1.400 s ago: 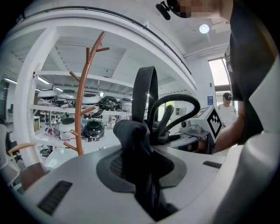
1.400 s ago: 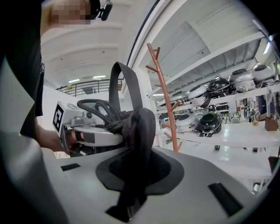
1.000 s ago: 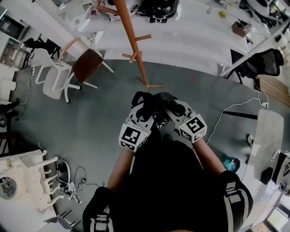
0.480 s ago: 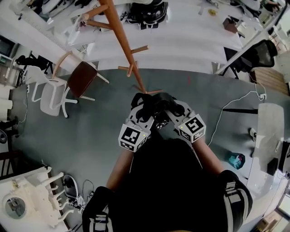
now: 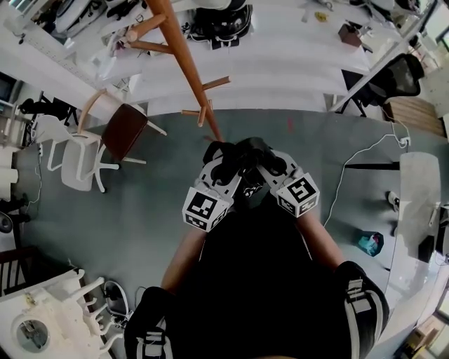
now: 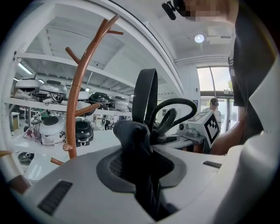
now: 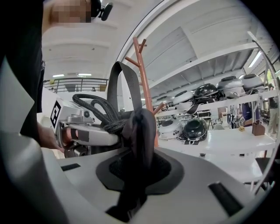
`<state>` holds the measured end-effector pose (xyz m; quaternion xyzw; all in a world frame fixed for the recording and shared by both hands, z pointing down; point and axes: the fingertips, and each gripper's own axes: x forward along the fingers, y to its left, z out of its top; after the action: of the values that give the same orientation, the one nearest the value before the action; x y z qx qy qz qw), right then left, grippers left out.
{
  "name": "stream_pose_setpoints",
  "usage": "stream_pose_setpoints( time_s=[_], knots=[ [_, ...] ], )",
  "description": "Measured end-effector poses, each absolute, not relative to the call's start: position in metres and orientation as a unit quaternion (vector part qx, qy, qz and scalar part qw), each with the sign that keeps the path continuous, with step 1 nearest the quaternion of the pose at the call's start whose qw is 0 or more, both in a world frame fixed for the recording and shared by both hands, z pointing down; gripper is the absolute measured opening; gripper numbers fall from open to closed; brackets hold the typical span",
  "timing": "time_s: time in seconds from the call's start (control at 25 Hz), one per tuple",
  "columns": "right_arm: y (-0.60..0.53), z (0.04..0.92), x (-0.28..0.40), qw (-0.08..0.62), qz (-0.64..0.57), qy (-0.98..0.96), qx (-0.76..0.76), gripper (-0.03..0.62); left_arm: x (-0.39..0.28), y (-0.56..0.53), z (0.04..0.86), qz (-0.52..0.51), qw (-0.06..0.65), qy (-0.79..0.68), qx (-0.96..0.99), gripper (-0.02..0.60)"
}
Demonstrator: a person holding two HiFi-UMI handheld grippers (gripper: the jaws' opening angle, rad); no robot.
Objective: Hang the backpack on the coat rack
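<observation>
A black backpack (image 5: pixel 266 266) hangs in front of the person, held by its top. My left gripper (image 5: pixel 223 158) is shut on a fold of its black fabric (image 6: pixel 135 144); a flat strap (image 6: pixel 146 92) and a loop handle (image 6: pixel 175 105) rise behind the jaws. My right gripper (image 5: pixel 263 160) is shut on the fabric (image 7: pixel 140 131) from the other side, close to the left one. The brown wooden coat rack (image 5: pixel 184 56) stands just beyond both grippers. Its pegs branch off the pole (image 6: pixel 78 92), which also shows in the right gripper view (image 7: pixel 146 83). The rack's foot is hidden behind the grippers.
A brown-seated chair (image 5: pixel 130 126) and a white chair (image 5: pixel 77 158) stand left of the rack. Behind it runs a long white table (image 5: pixel 280 63) with dark helmets (image 5: pixel 217 21). A black office chair (image 5: pixel 389 77) and a floor cable (image 5: pixel 358 165) are on the right.
Both grippers have moved forward with the backpack toward the coat rack. The rack's foot, visible before, is now covered by the grippers.
</observation>
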<state>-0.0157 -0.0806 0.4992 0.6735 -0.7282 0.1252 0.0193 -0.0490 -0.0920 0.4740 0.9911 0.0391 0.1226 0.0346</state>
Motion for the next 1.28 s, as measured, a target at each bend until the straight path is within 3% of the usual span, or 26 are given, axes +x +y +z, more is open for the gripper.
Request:
stream_pose_setpoints(
  time_s=[1.28],
  knots=[
    [-0.217,0.492,0.127,0.067,0.131,-0.858,0.493,0.080,0.091,-0.211,0.465,0.124,0.073,-0.166,0.976,0.091]
  ],
)
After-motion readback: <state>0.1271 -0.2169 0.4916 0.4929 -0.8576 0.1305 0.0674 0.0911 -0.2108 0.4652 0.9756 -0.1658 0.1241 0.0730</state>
